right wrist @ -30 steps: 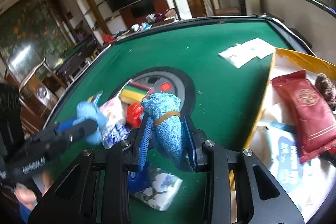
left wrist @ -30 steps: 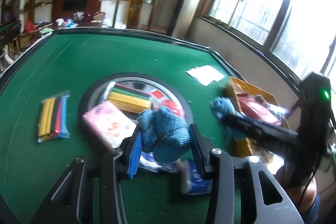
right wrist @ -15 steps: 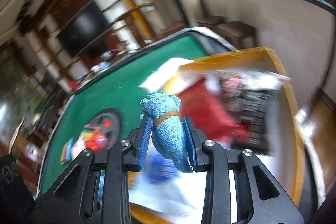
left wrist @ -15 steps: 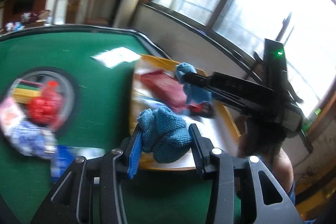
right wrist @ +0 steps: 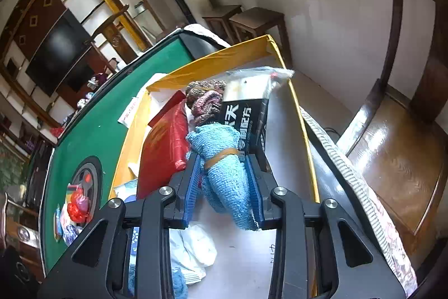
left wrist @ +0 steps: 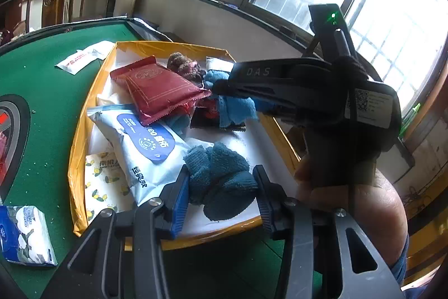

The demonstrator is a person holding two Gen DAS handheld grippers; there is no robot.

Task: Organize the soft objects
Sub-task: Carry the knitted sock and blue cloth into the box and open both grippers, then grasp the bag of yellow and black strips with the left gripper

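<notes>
Your left gripper (left wrist: 221,192) is opening around a dark blue cloth (left wrist: 221,181) over the yellow box (left wrist: 81,131). Your right gripper (right wrist: 225,187) is opening too, its pads on a light blue rolled cloth (right wrist: 224,175).

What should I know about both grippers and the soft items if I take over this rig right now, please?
Left gripper: jaws opening, dark blue towel between them, above the yellow-rimmed box.
Right gripper: jaws opening around the light blue towel bound with a rubber band, also over the box.
In the box already: red pouch, wipes pack, brown knitted bundle.
Left to do: let both towels drop, then fetch the tissue pack and the items at the centre of the green table.
</notes>
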